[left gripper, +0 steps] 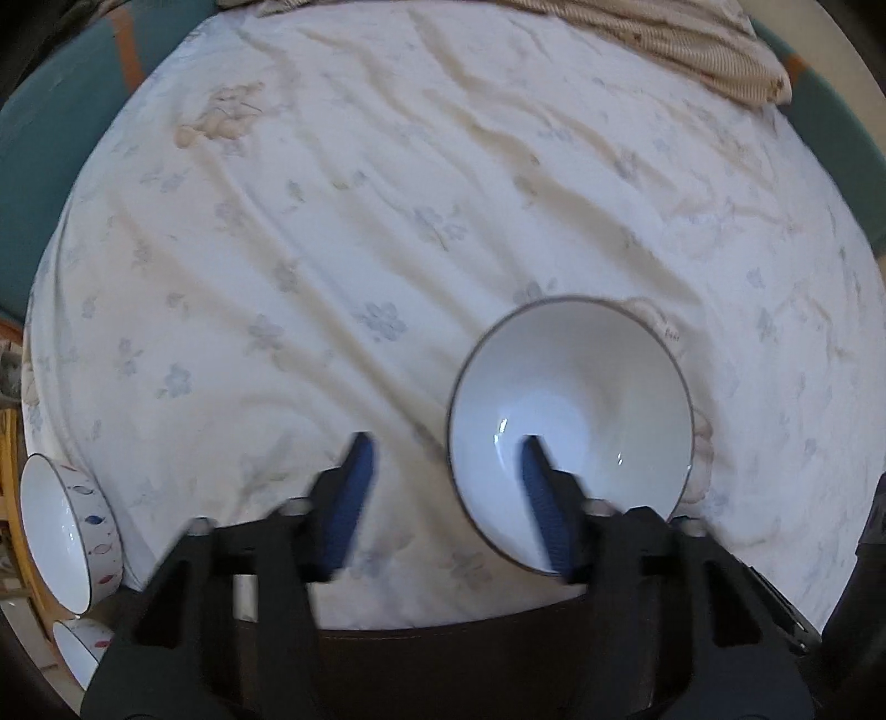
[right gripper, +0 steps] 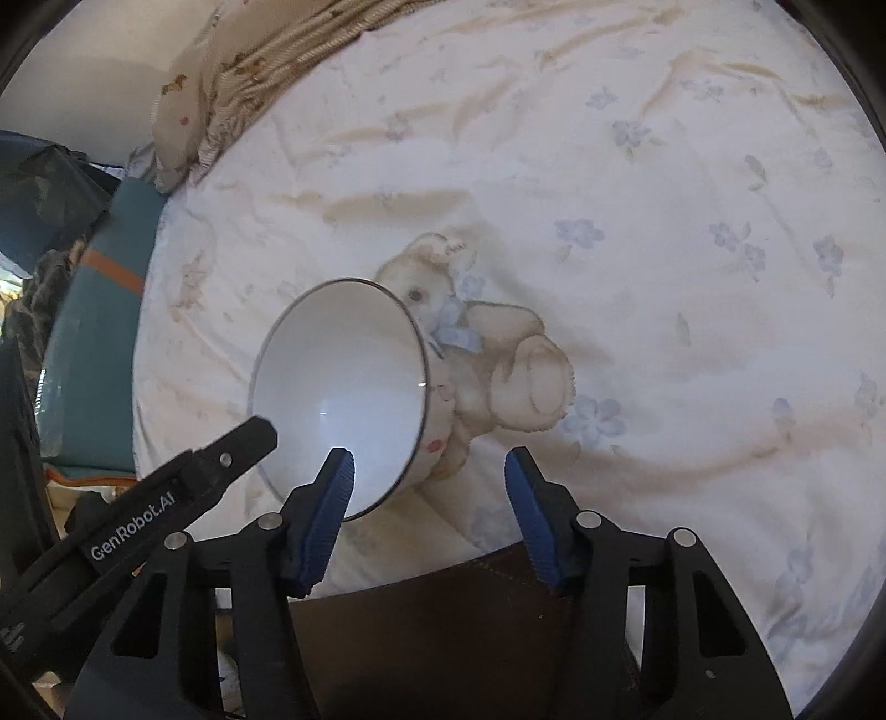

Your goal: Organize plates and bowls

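Now L hand-held gripper (left gripper: 446, 462) straddling bowl (left gripper: 576, 399) rim, unclamped

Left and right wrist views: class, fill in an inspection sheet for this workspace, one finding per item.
Surface: white floral bedsheet, wrinkled, teddy-bear print.
Job's things: white ceramic bowl above the sheet; two fish-patterned bowls at the picture's left edge.
Clutter: beige striped blanket at the far side.
Grippers: left gripper and right gripper open, each straddling the white bowl's rim.
Cables: nothing seen.
Surroundings: teal panel with orange stripe.
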{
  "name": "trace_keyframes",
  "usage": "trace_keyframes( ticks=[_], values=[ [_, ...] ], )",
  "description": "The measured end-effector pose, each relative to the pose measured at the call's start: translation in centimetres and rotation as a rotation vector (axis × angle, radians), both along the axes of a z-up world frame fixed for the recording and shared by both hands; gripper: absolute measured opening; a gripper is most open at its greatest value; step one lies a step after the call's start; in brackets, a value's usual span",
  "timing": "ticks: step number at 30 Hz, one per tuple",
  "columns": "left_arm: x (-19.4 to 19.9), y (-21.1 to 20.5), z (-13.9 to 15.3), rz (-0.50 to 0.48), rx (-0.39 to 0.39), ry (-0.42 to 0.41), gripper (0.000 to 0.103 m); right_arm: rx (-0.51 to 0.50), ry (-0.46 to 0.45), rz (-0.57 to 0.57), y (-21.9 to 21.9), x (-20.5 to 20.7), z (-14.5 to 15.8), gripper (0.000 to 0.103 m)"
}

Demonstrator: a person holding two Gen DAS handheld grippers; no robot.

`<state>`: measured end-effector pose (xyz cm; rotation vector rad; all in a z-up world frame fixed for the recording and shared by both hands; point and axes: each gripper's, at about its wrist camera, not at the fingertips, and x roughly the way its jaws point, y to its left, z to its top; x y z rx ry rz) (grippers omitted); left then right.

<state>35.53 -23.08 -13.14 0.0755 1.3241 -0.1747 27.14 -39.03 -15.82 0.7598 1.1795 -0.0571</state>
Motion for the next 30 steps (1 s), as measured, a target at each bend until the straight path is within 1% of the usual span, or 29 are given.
trace_keyframes(
  ticks=[2,4,6,7,8,9,11,12,13,14,17,20,24,27,30],
  values=[
    [0.2,-0.2,-0.7,-0.001,0.003,0.023,0.037,0.015,0.022,0.0,-0.3,0.0,-0.8,0.059],
    [0.3,-0.4,-1.1,-0.005,0.016,0.019,0.034,0.018,0.032,0.003,-0.4,0.0,-1.2,0.054],
    [0.6,-0.5,-1.5,-0.004,0.026,0.03,0.034,0.019,0.033,0.004,-0.5,-0.2,-1.4,0.044],
    [0.8,-0.5,-2.0,-0.002,0.03,0.052,0.033,0.015,0.033,0.012,-0.3,-0.2,-1.4,0.042],
    [1.0,-0.4,-2.4,0.005,0.032,0.07,0.027,0.01,0.032,0.02,-0.1,-0.1,-1.5,0.038],
    [1.2,-0.3,-2.7,0.009,0.023,0.088,0.025,0.01,0.029,0.028,0.1,-0.1,-1.5,0.03],
    [1.5,-0.4,-3.0,0.004,0.004,0.112,0.013,0.016,0.035,0.056,0.8,0.1,-1.5,0.023],
    [1.5,-0.5,-3.0,-0.002,-0.001,0.116,0.01,0.016,0.034,0.058,0.9,0.2,-1.6,0.023],
    [1.4,-0.8,-2.9,-0.011,0.003,0.115,0.009,0.017,0.026,0.062,1.1,0.2,-1.6,0.022],
    [1.4,-0.9,-2.7,-0.016,0.006,0.115,0.009,0.016,0.02,0.067,1.2,0.2,-1.5,0.018],
    [1.1,-0.7,-2.2,-0.027,-0.012,0.127,0.007,0.015,0.01,0.062,1.0,0.4,-1.4,0.018],
    [0.0,-0.6,-1.5,-0.043,-0.014,0.129,0.007,0.011,-0.002,0.07,0.8,0.0,-1.0,0.017],
    [-1.4,0.2,-0.4,-0.045,-0.024,0.13,0.008,0.001,-0.017,0.097,1.0,-0.9,0.4,0.017],
    [-2.9,1.3,0.7,-0.022,-0.044,0.148,0.009,-0.011,-0.025,0.106,1.3,-1.7,1.7,0.017],
    [-4.5,2.5,2.0,-0.029,-0.044,0.136,0.009,-0.025,-0.03,0.133,2.1,-2.6,2.9,0.017]
  ],
)
